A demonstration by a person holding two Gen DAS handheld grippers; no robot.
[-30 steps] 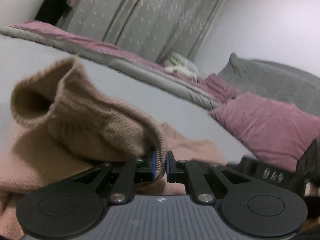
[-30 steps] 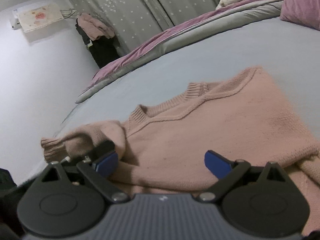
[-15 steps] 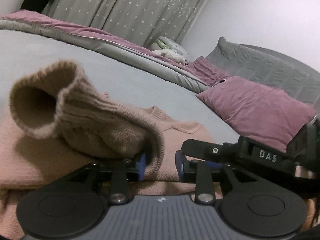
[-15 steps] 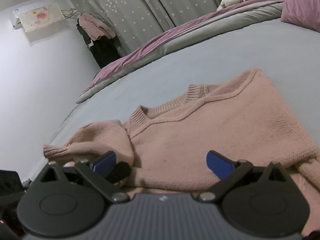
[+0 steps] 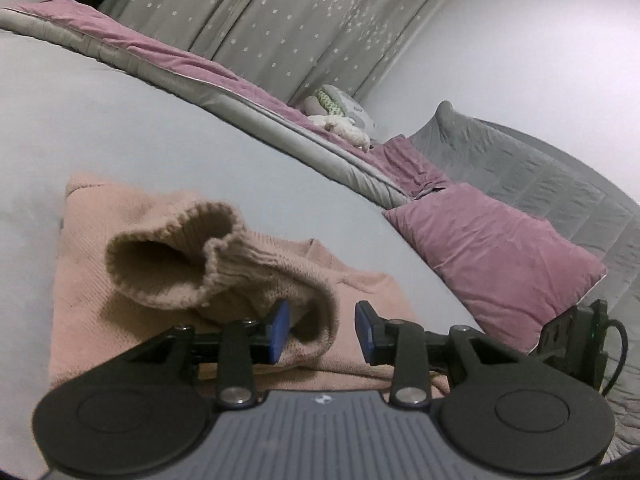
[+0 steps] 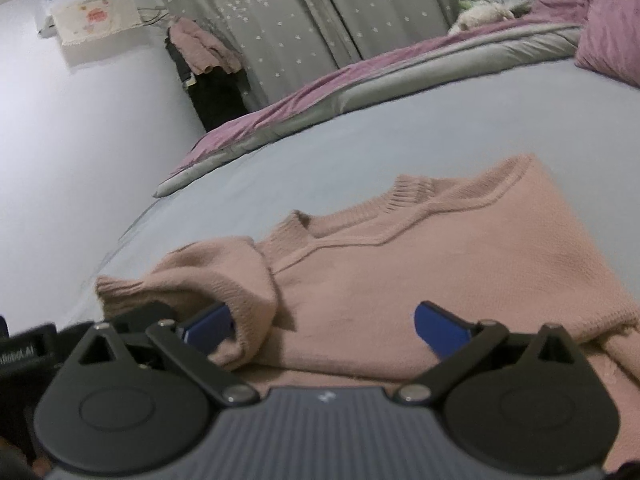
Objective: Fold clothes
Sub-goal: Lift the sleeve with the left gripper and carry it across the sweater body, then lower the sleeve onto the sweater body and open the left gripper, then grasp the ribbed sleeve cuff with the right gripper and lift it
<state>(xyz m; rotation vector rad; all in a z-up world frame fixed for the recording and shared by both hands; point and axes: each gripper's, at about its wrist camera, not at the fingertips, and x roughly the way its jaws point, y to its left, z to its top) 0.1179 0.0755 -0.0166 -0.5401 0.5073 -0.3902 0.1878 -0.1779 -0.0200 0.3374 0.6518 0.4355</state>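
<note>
A pink knit sweater lies flat on the grey bed sheet, neckline away from me. Its sleeve is folded over the body, the ribbed cuff gaping open. My left gripper is open; a fold of the sleeve lies loose between the blue pads, touching the left one. My right gripper is wide open just above the sweater's body, the sleeve bunched against its left pad. The sweater also shows in the left wrist view.
A rolled grey and mauve duvet runs along the far side of the bed. A mauve pillow and a grey quilt lie at the right. Star-print curtains and hanging clothes stand behind. The other gripper shows at the right edge.
My left gripper has opened and let go of the sleeve, which has dropped onto the sweater's body. My right gripper stays open and has shifted slightly closer over the sweater.
</note>
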